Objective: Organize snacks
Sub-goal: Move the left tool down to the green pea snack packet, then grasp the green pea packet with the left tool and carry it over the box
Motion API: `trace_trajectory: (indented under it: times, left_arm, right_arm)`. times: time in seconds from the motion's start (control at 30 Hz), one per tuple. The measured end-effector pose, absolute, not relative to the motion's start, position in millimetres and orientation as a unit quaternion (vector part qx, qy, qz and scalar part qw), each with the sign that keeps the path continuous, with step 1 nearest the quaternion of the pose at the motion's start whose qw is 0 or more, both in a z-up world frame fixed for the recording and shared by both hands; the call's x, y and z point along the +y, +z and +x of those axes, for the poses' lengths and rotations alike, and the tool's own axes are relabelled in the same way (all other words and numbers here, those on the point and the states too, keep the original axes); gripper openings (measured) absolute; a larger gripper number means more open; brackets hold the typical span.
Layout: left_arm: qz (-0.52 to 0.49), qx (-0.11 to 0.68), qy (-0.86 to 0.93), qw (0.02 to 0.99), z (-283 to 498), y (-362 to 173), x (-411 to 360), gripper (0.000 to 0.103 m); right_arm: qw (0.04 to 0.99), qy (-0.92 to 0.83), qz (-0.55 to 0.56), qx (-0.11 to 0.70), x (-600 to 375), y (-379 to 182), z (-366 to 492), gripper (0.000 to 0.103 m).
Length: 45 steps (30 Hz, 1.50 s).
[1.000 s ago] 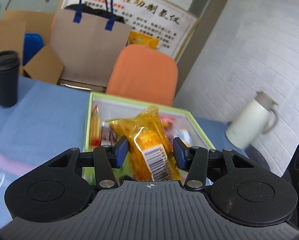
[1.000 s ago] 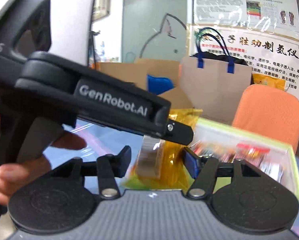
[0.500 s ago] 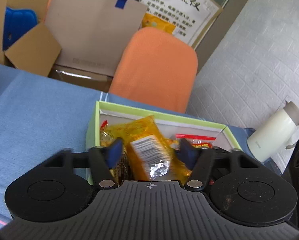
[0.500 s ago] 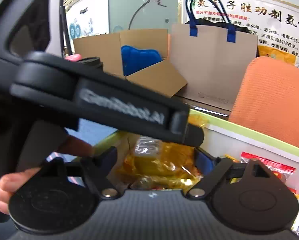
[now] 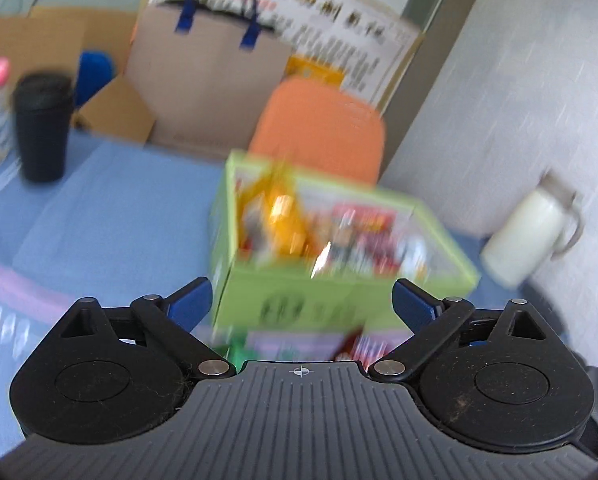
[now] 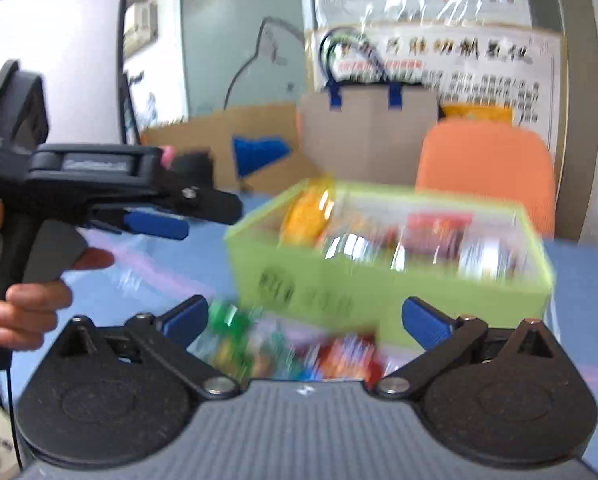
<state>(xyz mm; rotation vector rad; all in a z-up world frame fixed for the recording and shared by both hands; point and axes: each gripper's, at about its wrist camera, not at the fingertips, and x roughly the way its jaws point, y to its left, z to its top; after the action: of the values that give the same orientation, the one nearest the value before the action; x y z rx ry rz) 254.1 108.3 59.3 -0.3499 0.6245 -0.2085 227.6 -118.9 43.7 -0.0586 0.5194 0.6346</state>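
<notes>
Hovering short of the green box (image 5: 299, 304), both grippers hold nothing. Left gripper (image 5: 302, 300): jaws wide apart. Right gripper (image 6: 305, 320): jaws wide apart too. The box already holds several packets, a yellow packet (image 5: 283, 216) standing toward its far left corner. Loose snacks (image 6: 283, 352) lie on the tabletop (image 5: 119, 216) just in front of the box, below the right gripper; blur hides what kind. Judged step: between placements, reaching for the next packet. Next move likely calls for lowering onto one loose packet and closing squarely across it. Beyond the box: an orange chair (image 5: 323, 128), a paper bag (image 5: 207, 80), cardboard. Left of the box, a black cup (image 5: 43, 128); right, a white jug (image 5: 527, 236).
</notes>
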Motion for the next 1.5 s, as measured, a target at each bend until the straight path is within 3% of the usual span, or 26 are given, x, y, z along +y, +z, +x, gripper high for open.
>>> trace_trajectory:
  times: [0.23,0.5,0.83,1.07,1.27,1.5]
  left_arm:
    - [-0.248,0.378,-0.103,0.886,237,16,120,0.071]
    - [-0.244,0.406,-0.111,0.874,236,1,128,0.060]
    - [-0.189,0.389,-0.151,0.889,193,-3,112,0.059]
    - [-0.184,0.390,-0.109,0.896,194,8,112,0.060]
    - [-0.185,0.383,-0.076,0.902,189,15,124,0.063]
    - [-0.188,0.384,-0.077,0.901,188,11,130,0.066]
  right_arm:
    - [0.880,0.382,-0.054,0.276,-68,33,217,0.102]
    - [0.876,0.370,-0.069,0.301,-42,8,220,0.102]
    - [0.862,0.394,-0.051,0.315,-52,9,163,0.102]
    - [0.875,0.369,-0.181,0.256,-38,20,182,0.102]
    - [0.849,0.389,-0.163,0.318,-20,2,222,0.102]
    - [0.847,0.402,-0.156,0.312,-16,-1,182,0.102]
